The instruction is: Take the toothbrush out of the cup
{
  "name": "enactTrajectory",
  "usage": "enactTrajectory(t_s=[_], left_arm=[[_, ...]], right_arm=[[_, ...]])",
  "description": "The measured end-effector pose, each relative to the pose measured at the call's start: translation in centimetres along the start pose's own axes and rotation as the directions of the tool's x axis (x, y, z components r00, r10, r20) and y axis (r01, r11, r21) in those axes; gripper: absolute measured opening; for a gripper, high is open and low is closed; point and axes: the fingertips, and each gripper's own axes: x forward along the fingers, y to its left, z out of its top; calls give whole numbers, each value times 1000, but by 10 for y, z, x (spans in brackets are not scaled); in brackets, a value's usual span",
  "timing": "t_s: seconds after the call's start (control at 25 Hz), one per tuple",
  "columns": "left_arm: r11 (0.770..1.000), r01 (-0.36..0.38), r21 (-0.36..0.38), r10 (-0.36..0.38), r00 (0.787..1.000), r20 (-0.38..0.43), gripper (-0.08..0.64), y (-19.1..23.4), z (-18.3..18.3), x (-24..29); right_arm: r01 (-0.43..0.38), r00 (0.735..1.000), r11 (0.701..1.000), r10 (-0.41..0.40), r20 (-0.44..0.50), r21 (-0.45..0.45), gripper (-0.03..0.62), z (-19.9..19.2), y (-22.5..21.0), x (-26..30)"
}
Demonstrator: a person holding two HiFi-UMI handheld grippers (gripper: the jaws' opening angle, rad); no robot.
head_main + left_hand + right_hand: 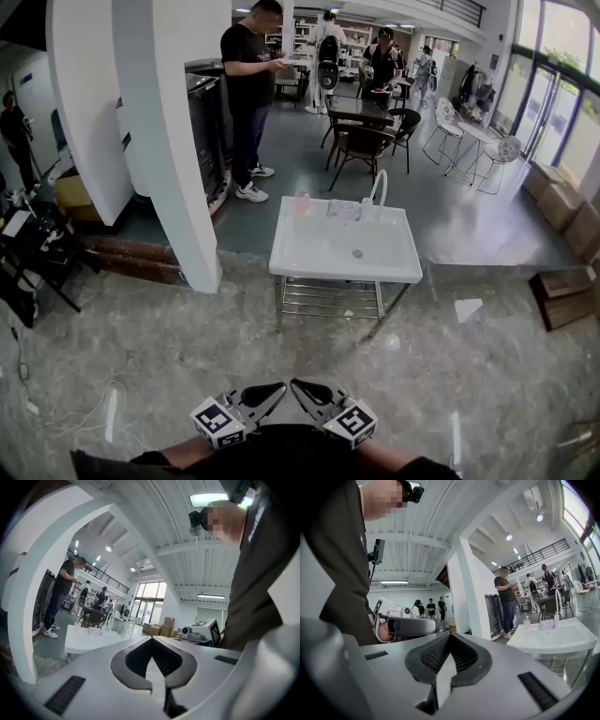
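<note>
Left tongs (279, 388) and right tongs (298, 386) are both shut, empty. Cup (343, 210) sits at the worktop's (319, 253) far edge. The toothbrush is too tiny to tell its direction.

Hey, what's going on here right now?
A person stands holding a pair of tongs in each hand, close to the body. The left tongs and right tongs are both shut with nothing between them. A white sink stands across the floor ahead, with small items on its back edge, too small to identify. Neither hand is near the sink yet.
</note>
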Motion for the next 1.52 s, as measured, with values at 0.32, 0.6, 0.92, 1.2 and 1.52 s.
enactTrajectory(t_s=[0.32,0.6,0.92,1.2,1.52], left_arm=[[1000,-5,-15,5,1000,1,-1,5,3,8],[1000,-4,-12,4,1000,0,0,5,5,20],[1000,-16,-6,16,1000,0,-2,1,5,42],[999,-44,1,44,999,9,-2,-12,5,64],[993,-120,6,120,992,30,-2,-18,5,90]], right_arm=[[-8,1000,1000,8,12,7,11,-3,-10,1],[-22,1000,1000,22,17,10,11,-2,-21,-2],[-47,998,999,46,33,14,11,-3,-41,-15],[-76,997,997,75,35,14,11,-2,-56,-37],[-107,994,994,107,30,5,11,-5,-78,-64]])
